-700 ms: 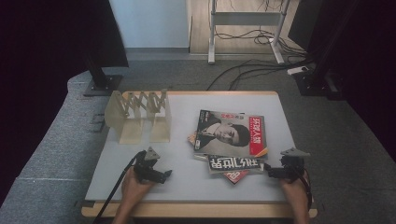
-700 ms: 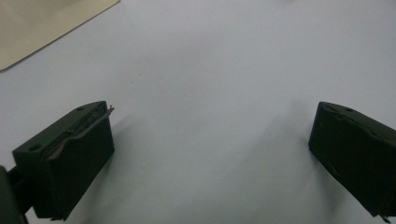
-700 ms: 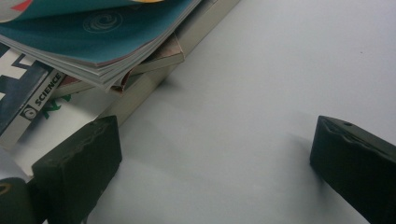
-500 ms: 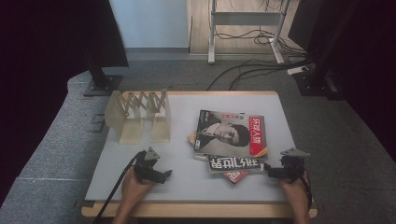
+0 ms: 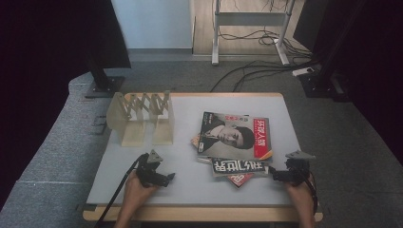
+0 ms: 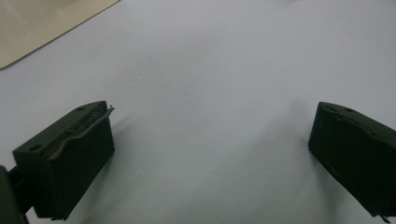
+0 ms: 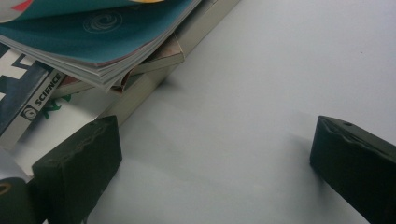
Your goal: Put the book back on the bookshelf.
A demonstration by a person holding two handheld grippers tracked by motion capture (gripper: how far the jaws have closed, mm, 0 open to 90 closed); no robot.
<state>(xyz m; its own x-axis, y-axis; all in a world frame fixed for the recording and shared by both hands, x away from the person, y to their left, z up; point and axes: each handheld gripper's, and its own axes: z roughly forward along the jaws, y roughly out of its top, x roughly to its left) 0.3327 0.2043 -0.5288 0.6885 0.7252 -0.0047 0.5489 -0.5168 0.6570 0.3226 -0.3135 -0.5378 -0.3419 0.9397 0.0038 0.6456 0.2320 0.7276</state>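
Observation:
A loose pile of magazines lies right of the table's middle, a portrait cover with a red band on top. Their stacked edges fill the upper left of the right gripper view. A beige fold-out file rack stands at the back left; a corner of its base appears in the left gripper view. My left gripper rests low at the front left, jaws wide apart over bare table. My right gripper sits at the front right, open, close to the pile's near corner.
The pale grey table top has a wooden front edge. Behind the table are a dark stand, a metal frame and floor cables. Grey carpet lies on both sides.

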